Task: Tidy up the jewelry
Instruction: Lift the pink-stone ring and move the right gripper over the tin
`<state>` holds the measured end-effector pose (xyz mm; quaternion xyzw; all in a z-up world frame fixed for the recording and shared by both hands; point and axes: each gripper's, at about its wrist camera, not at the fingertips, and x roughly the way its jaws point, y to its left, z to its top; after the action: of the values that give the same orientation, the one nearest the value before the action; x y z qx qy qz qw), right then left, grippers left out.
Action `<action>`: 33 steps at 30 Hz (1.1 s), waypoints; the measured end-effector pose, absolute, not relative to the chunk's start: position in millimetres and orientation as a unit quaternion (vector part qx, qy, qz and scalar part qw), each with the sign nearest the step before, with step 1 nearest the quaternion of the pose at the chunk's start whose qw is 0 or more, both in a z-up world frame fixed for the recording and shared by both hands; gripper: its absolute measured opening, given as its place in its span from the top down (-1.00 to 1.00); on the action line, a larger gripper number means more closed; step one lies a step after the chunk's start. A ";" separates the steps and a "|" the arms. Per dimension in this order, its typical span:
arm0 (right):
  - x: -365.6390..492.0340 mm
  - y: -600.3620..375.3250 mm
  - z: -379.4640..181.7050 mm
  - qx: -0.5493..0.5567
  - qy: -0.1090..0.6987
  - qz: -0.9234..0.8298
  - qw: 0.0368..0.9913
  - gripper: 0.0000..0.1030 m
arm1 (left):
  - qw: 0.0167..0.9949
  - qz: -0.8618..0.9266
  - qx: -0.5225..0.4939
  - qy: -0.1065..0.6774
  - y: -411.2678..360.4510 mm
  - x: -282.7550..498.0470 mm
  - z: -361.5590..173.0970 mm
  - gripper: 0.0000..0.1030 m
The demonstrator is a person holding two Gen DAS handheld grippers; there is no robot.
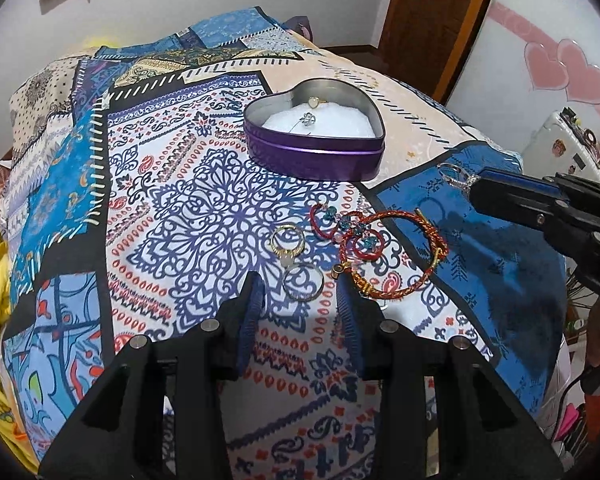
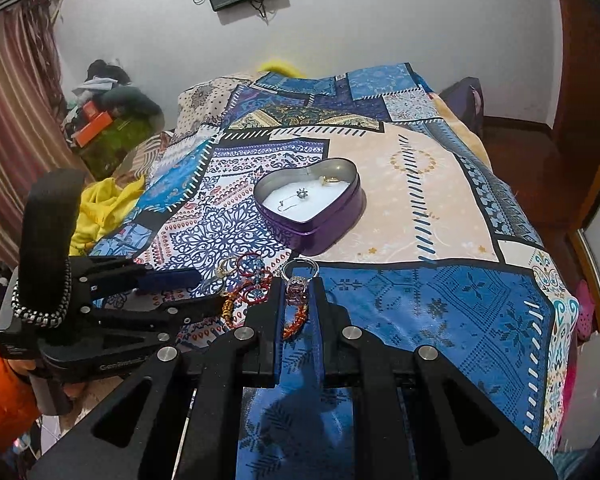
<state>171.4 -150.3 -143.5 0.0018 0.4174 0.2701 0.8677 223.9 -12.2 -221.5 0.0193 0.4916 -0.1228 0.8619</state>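
Observation:
A purple heart-shaped tin point(image 1: 316, 152) with white padding stands on the patterned bedspread; a gold ring point(image 1: 315, 101) and a silver flower piece point(image 1: 309, 118) lie inside. It shows in the right wrist view too point(image 2: 312, 224). My right gripper point(image 2: 298, 292) is shut on a silver stone ring point(image 2: 300, 276), held above the cloth short of the tin; the left wrist view shows it at the right point(image 1: 456, 176). My left gripper point(image 1: 300, 292) is open, its fingers either side of a silver ring point(image 1: 302, 281). A gold ring point(image 1: 286, 242) and red braided bracelets point(image 1: 380, 248) lie just beyond.
The bedspread point(image 1: 180, 208) covers a bed that drops off at the right edge point(image 2: 556, 280). Yellow cloth point(image 2: 100, 208) lies at the left side. A wooden door point(image 1: 432, 20) and a white cabinet with pink hearts point(image 1: 560, 68) stand beyond.

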 end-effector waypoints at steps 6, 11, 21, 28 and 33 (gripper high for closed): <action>170.9 -151.5 -143.1 0.003 0.415 0.271 0.868 0.79 | 0.865 -0.126 0.022 0.486 -12.8 222.1 -219.9 0.60; 171.6 -154.8 -139.2 0.005 0.411 0.268 0.871 0.79 | 0.869 -0.118 0.013 0.480 -9.1 217.0 -212.0 0.60; 176.8 -157.6 -120.5 0.007 0.386 0.263 0.884 0.79 | 0.893 -0.112 -0.007 0.436 0.0 213.3 -173.1 0.60; 183.8 -155.6 -102.8 0.008 0.360 0.261 0.896 0.79 | 0.913 -0.119 -0.014 0.390 -4.0 215.7 -138.6 0.60; 190.8 -153.2 -91.6 0.005 0.343 0.262 0.902 0.79 | 0.923 -0.124 -0.010 0.365 -8.5 221.4 -121.3 0.60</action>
<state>190.8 -153.2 -91.6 0.0048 0.3428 0.2620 0.9021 221.4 -8.5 -121.3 -0.0103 0.3651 -0.1244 0.9225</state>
